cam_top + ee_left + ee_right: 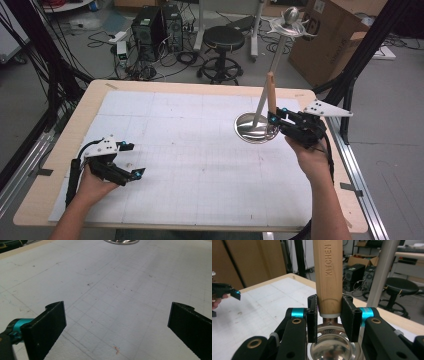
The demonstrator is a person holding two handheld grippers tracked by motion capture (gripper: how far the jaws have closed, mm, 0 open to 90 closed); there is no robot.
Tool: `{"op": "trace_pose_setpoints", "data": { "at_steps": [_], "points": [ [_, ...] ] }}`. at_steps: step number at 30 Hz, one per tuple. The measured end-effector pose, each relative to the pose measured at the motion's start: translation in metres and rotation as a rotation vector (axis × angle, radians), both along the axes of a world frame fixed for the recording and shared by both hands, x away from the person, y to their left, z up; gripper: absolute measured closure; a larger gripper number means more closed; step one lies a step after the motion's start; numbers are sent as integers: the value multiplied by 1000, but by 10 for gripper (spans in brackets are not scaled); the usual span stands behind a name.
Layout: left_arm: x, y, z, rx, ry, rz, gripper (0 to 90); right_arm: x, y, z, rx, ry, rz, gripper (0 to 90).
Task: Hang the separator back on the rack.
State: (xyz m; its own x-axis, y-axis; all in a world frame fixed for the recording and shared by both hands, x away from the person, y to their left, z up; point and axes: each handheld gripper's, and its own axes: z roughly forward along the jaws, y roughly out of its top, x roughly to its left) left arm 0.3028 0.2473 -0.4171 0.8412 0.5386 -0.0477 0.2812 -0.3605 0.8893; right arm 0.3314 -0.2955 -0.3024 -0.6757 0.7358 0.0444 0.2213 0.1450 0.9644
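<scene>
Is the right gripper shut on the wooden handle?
Yes. The right gripper has both jaws pressed against the wooden handle, holding it upright.

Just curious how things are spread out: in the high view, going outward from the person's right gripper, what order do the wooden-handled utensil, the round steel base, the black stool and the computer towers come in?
1. Wooden-handled utensil, held upright in the right gripper jaws.
2. Round steel base, on the table just left of it.
3. Black stool, on the floor beyond the table.
4. Computer towers, farther back and left.

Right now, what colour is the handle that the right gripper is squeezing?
Light tan wood handle, stamped KITCHEN; the right gripper view shows it best.
</scene>
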Motion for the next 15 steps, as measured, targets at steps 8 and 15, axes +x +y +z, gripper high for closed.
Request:
{"op": "trace_pose_setpoints", "data": {
  "at_steps": [8,15],
  "points": [
    [0,0,0,3,1,0,23,0,-7,22,7,-32,-40,686],
    [0,0,0,3,0,0,24,-1,-14,38,19,-57,-77,686]
  ]
}}
